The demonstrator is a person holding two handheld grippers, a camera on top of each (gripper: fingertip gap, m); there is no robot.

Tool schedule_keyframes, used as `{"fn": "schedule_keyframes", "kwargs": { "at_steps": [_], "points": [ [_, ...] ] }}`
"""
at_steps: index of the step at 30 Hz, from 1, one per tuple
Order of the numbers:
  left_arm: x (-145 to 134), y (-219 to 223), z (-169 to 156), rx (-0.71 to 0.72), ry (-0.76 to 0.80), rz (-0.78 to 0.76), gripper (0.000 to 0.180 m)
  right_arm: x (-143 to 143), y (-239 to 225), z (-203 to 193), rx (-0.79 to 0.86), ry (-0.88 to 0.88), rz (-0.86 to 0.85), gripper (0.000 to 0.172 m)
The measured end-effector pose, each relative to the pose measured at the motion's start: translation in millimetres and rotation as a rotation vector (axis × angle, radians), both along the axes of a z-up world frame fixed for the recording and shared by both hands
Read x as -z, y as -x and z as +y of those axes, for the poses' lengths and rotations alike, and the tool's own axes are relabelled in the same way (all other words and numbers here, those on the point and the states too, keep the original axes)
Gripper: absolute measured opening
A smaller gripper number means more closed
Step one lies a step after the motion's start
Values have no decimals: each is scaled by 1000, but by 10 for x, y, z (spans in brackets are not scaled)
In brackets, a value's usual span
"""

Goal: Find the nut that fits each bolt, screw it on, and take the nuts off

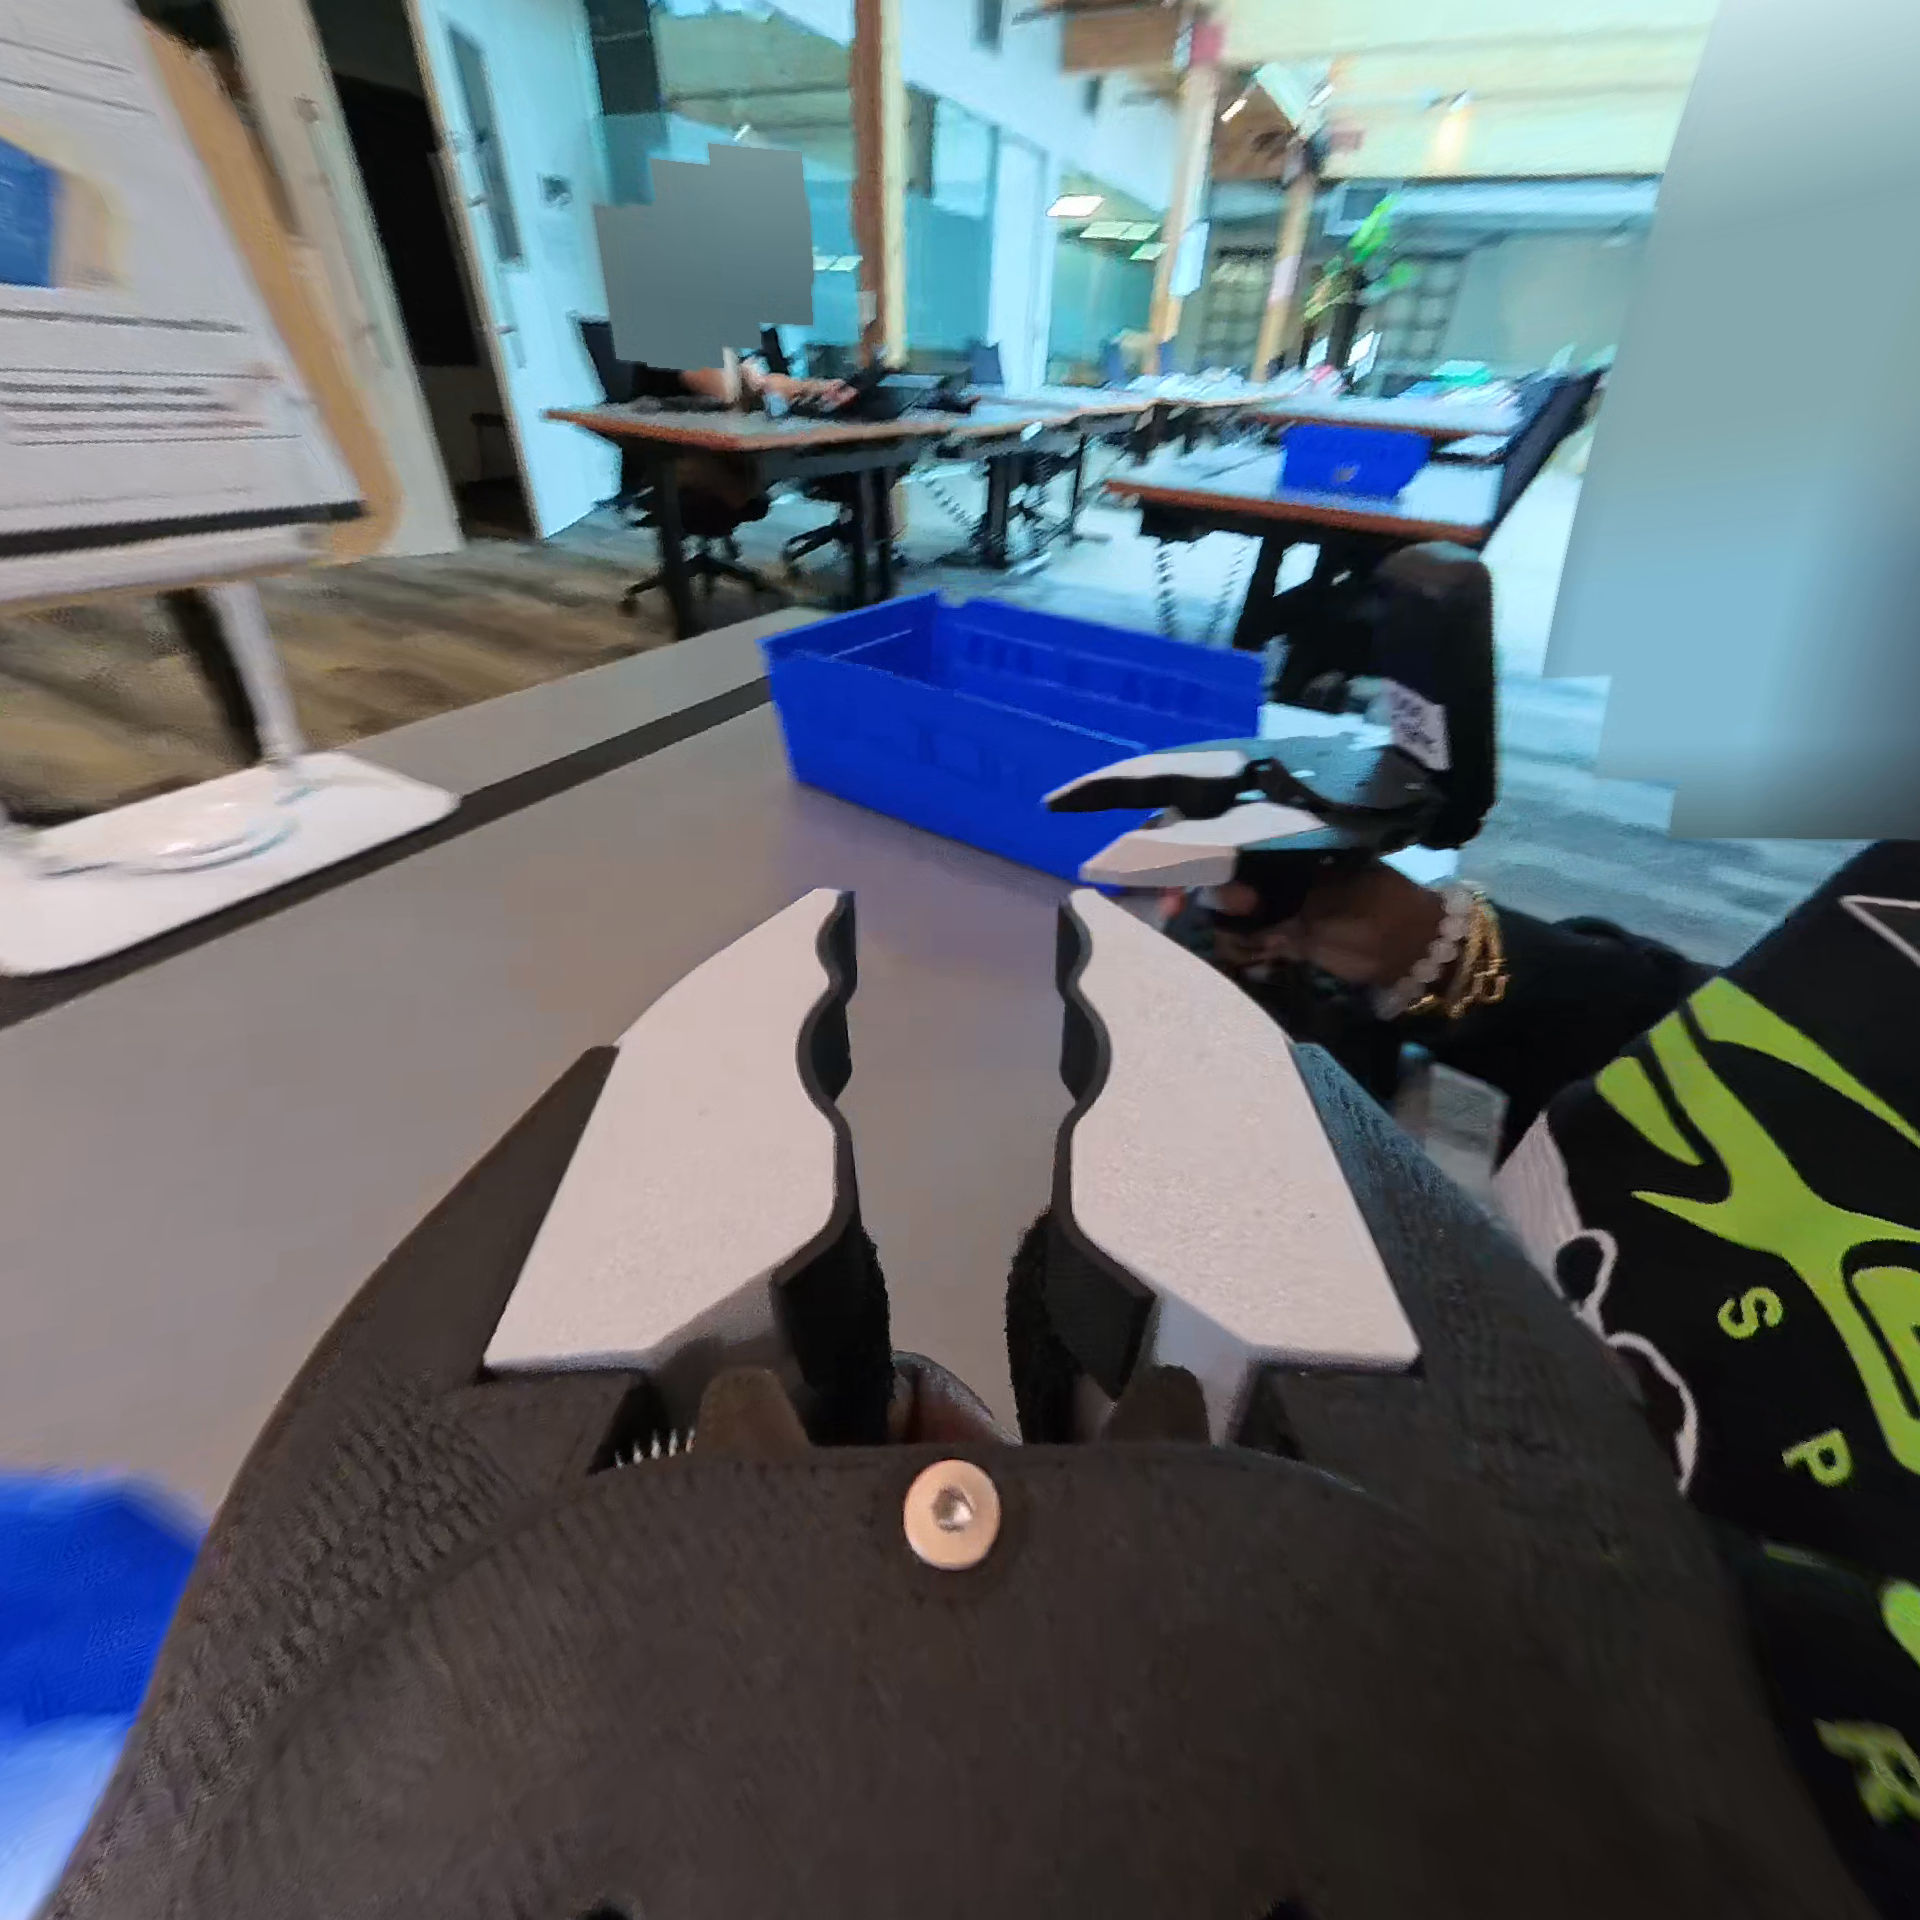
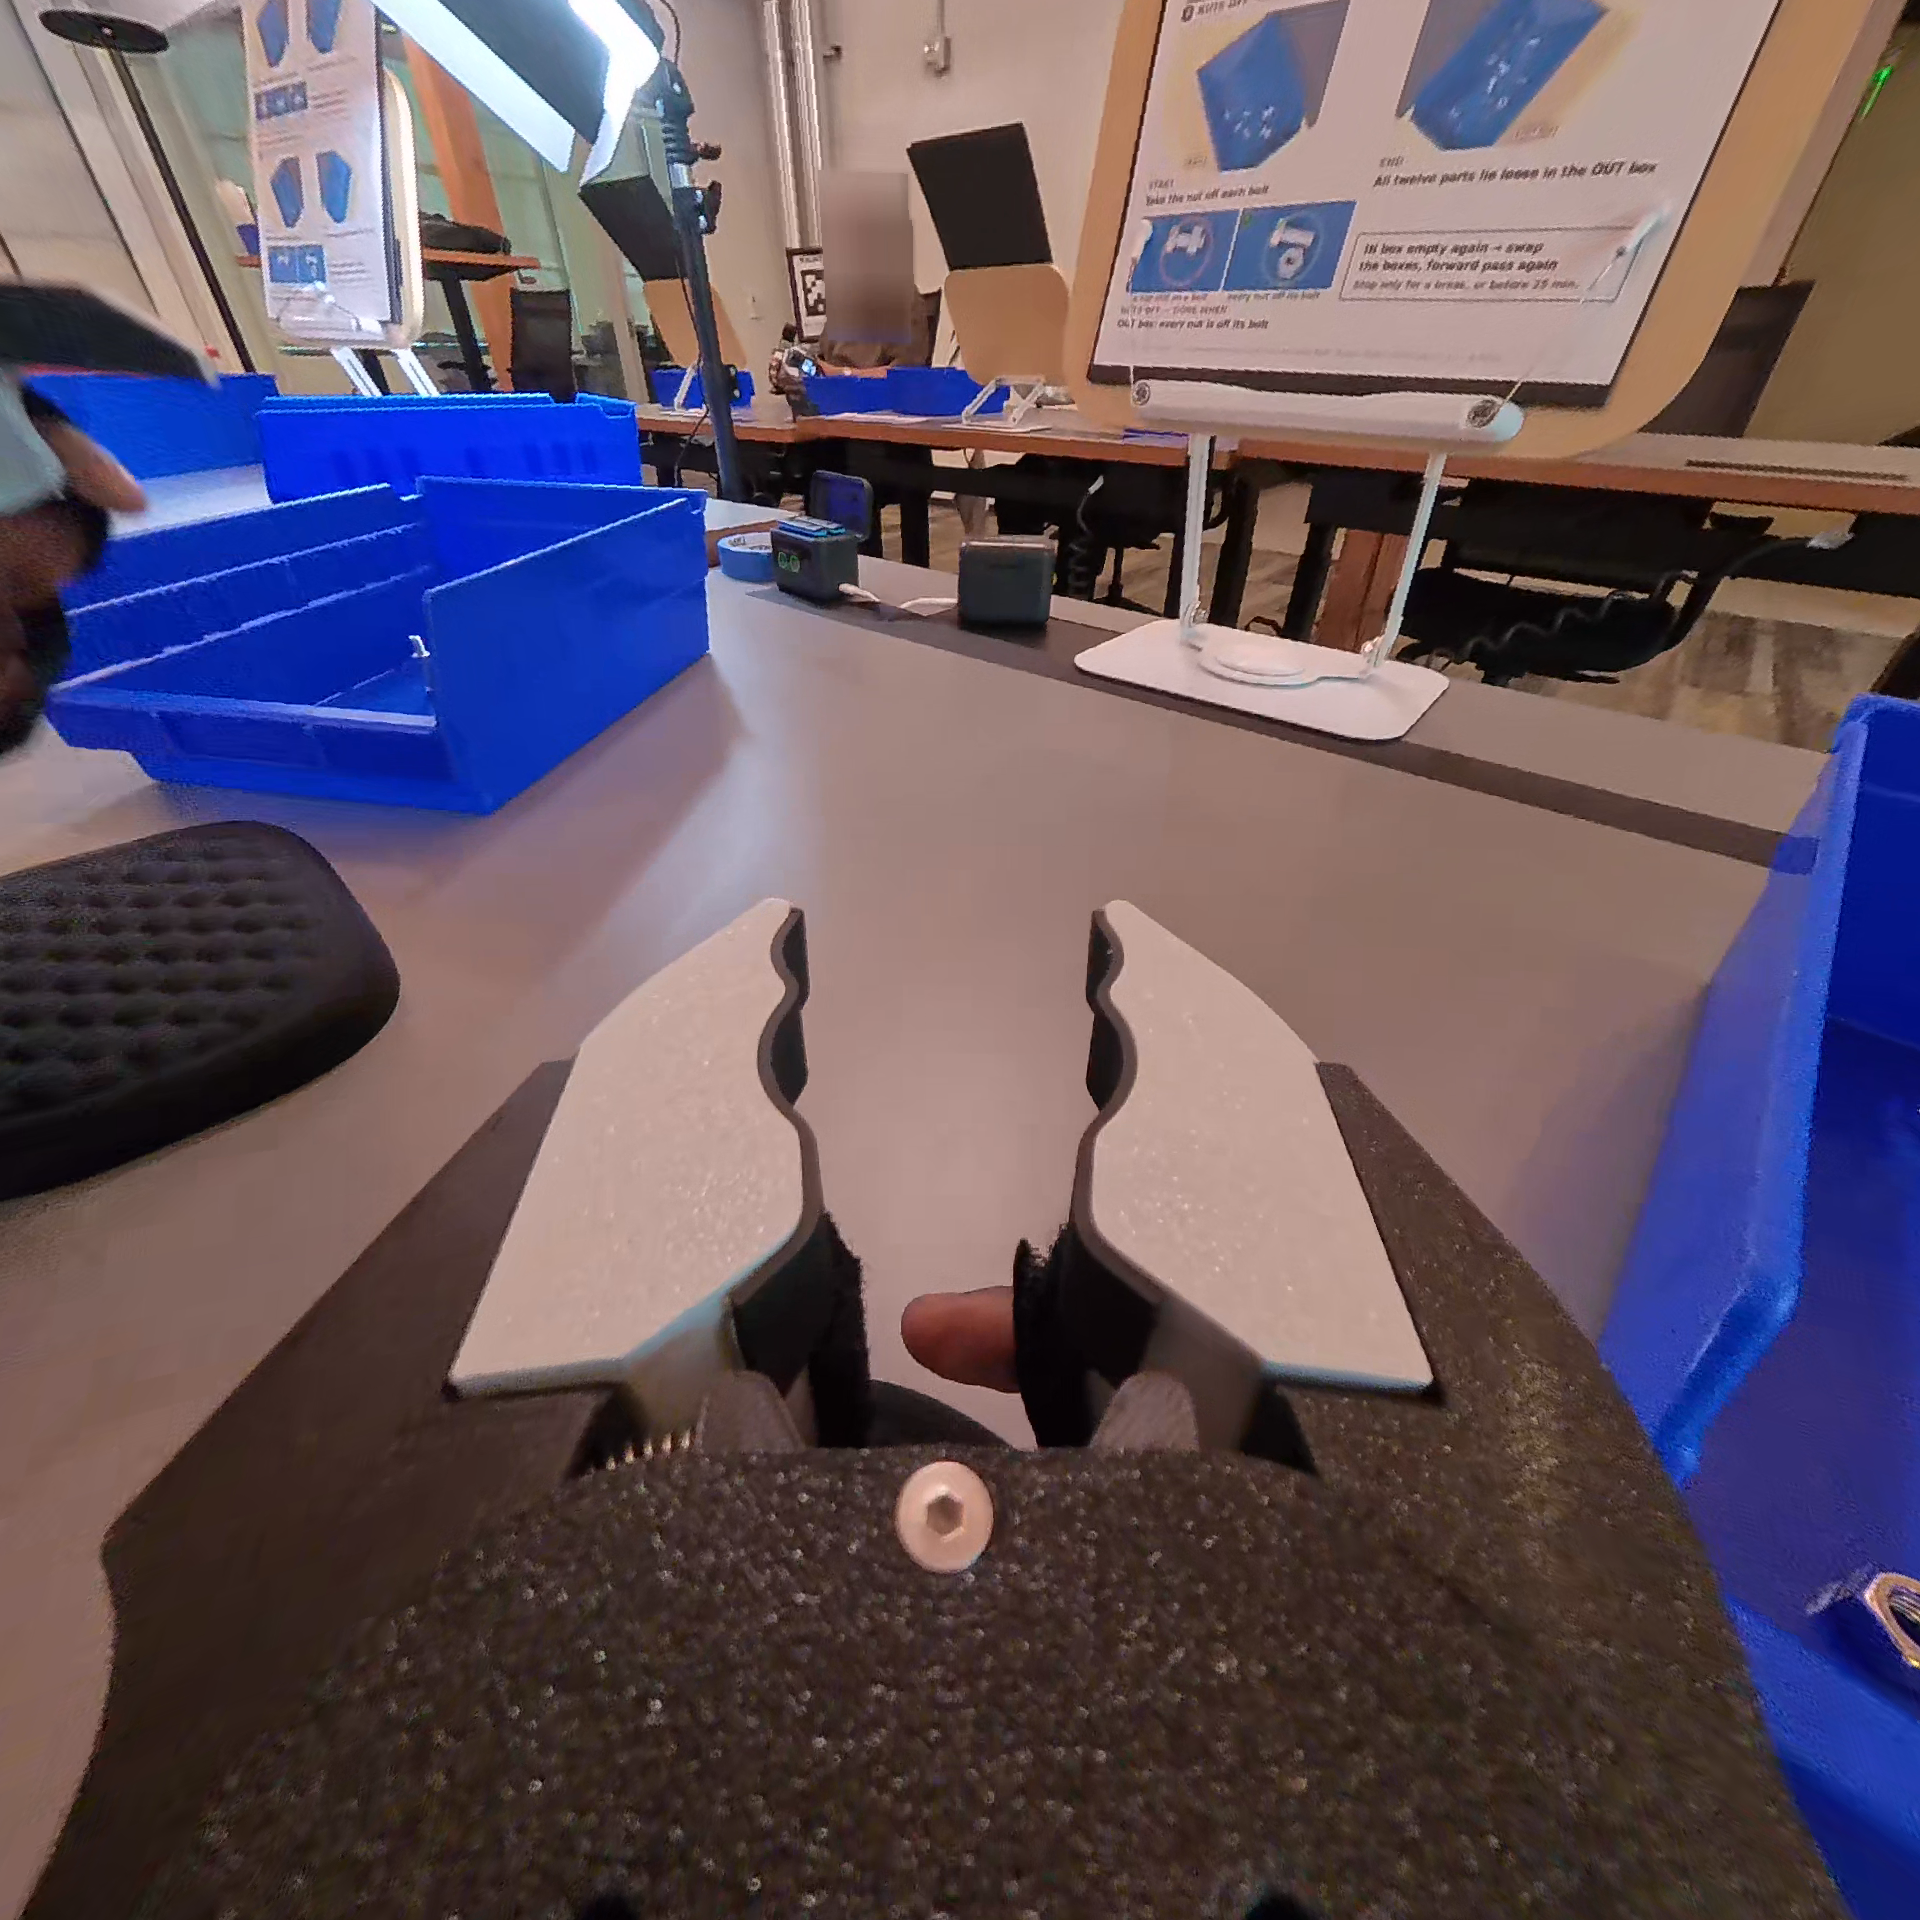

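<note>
The left gripper (image 1: pixel 956 914) is hovering over the grey table (image 1: pixel 520 935) with its jaws standing apart and nothing between them. The right gripper (image 2: pixel 945 920) is likewise gaping, a little wider, gripping nothing, only bare tabletop showing between its fingers. Out to its right, a blue bin (image 2: pixel 1766 1091) is sitting with a silver nut (image 2: pixel 1886 1642) lying inside. Farther left, a divided blue bin (image 2: pixel 561 644) is standing, a small metal part (image 2: pixel 418 646) showing inside. Beyond, an instruction board on a white stand (image 2: pixel 1268 675) is facing the grippers.

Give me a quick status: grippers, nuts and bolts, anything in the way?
Left gripper open, empty. Right gripper open, empty, over bare table. One nut in the blue bin at right; no bolt visible. Nothing in the way.
</note>
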State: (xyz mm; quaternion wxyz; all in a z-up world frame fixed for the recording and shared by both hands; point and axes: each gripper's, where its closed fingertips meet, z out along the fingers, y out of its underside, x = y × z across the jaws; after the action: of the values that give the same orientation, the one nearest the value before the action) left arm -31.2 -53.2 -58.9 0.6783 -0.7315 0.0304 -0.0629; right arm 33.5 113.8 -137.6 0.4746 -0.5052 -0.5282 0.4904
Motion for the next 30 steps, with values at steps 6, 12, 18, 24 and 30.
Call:
{"fn": "schedule_keyframes", "kwargs": {
  "at_steps": [6,12,18,24,30],
  "points": [
    [9,1225,-668,-348,400,125,39,28,11,-50,-22,-22,-13,51],
    [587,2493,-1158,-518,869,-21,42,18,-2,-71,-32,-31,1,49],
    [1113,3223,-1359,-592,1099,-164,42,-2,-17,-31,-34,16,18,47],
    [1429,3374,-1413,-576,1241,-223,39,-4,-19,2,-29,43,22,46],
    [1541,3412,-1413,-577,1288,-227,29,4,-14,12,-27,49,16,45]
  ]
}}
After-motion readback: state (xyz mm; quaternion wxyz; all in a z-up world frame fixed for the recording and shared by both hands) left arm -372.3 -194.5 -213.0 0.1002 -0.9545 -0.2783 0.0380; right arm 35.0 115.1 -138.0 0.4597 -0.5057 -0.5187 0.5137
